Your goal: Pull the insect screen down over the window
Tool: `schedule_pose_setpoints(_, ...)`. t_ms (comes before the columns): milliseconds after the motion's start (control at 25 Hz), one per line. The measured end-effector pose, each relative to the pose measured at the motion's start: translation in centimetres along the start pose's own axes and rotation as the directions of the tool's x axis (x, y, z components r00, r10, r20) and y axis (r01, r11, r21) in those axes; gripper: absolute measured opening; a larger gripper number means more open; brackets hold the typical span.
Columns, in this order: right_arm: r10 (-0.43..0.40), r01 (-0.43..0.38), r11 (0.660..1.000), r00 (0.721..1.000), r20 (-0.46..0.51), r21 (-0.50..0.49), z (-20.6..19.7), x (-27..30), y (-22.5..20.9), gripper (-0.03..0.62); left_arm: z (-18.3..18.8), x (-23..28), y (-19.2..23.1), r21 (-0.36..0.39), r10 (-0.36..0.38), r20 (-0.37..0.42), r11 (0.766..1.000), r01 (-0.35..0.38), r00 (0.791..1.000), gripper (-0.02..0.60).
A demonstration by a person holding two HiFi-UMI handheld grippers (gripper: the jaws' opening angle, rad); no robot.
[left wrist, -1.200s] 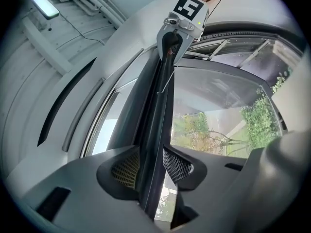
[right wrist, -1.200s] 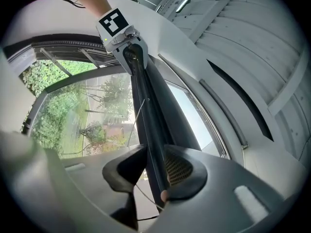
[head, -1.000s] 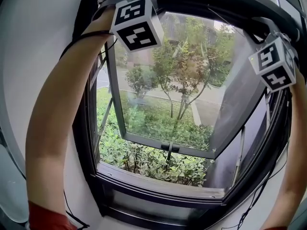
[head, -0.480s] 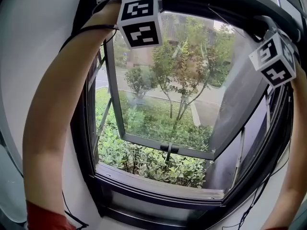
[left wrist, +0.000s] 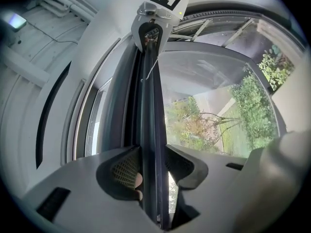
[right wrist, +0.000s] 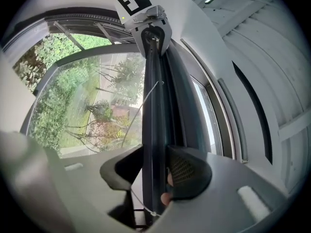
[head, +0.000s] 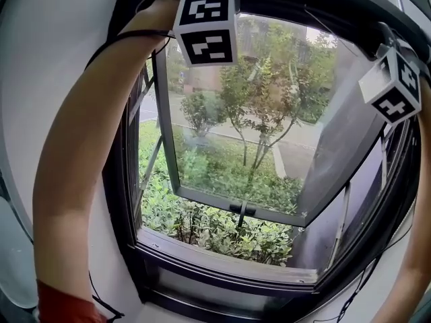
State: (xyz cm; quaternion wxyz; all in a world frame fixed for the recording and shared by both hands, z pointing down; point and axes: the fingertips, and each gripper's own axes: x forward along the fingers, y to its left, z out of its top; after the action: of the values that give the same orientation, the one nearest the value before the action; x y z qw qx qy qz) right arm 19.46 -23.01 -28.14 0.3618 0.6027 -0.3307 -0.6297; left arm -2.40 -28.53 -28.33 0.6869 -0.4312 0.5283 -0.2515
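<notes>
My left gripper (left wrist: 152,174) and right gripper (right wrist: 154,171) are up at the top of the window (head: 222,264). Each has its jaws spread around the screen bar (left wrist: 151,115), not clamping it.

Matt dark metal screen bar (left wrist: 151,120)

Both arms are raised high and well apart. The left arm (head: 74,173) arcs bare up the left side from a red sleeve (head: 64,305) at the near edge. The right arm (head: 416,261) rises along the right edge. The left gripper (left wrist: 153,166) is at the top left, its marker cube (head: 205,29) facing the head. The right gripper (right wrist: 155,171) is at the upper right, its marker cube (head: 394,89) tilted. Each gripper's jaws stand wide apart. A fingertip (left wrist: 139,181) shows behind the left gripper's pad, another fingertip (right wrist: 166,196) behind the right's.
</notes>
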Motion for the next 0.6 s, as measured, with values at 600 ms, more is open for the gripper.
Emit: schedule_pose_setpoints(600, 0.051, -0.051, 0.998, 0.999, 0.002, -0.031, 0.0, -1.0, 1.9, 0.158, 0.0, -1.2, -1.6, -0.017, -0.063, -0.012, 0.998, 0.063, 0.998, 0.153)
